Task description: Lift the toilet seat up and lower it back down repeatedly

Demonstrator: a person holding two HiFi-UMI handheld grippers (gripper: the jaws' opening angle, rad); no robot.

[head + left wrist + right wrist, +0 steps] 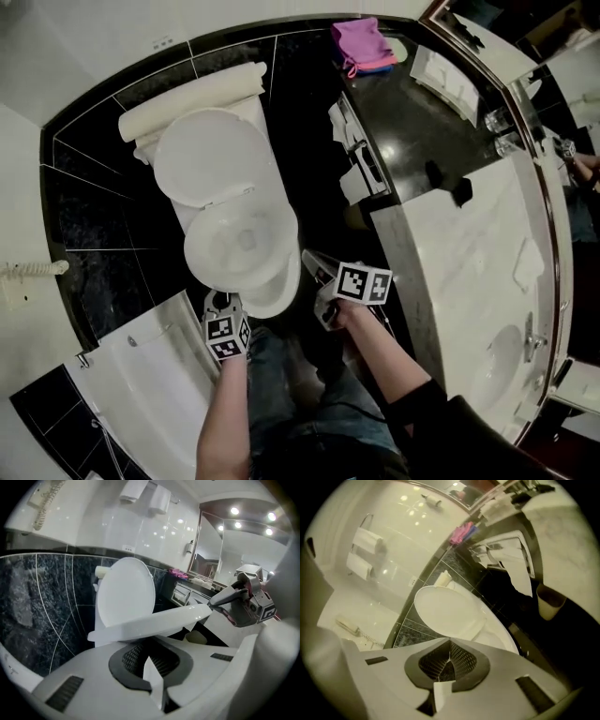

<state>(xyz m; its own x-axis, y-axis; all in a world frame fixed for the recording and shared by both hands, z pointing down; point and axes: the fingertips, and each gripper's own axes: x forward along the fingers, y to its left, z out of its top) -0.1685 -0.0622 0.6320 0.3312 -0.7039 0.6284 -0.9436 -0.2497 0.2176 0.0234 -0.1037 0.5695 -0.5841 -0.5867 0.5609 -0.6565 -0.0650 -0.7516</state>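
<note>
Fingers on both left gripper (221, 302) and right gripper (216, 601) are pressing shut, empty. We are probably raising the half-lifted toilet seat (154, 623); next needs pushing it against the lid (126, 592).

Bathtub (141, 380) cut off at bottom edge. Wall phone (28, 272) cut off at left edge. Toilet bowl (279, 300) mostly hidden under seat (195, 246). Pink item (361, 45) on surface (412, 122) too small to identify.

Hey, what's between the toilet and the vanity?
In the head view, a strip of dark floor separates the toilet from the vanity, with the right tool above its near end.
</note>
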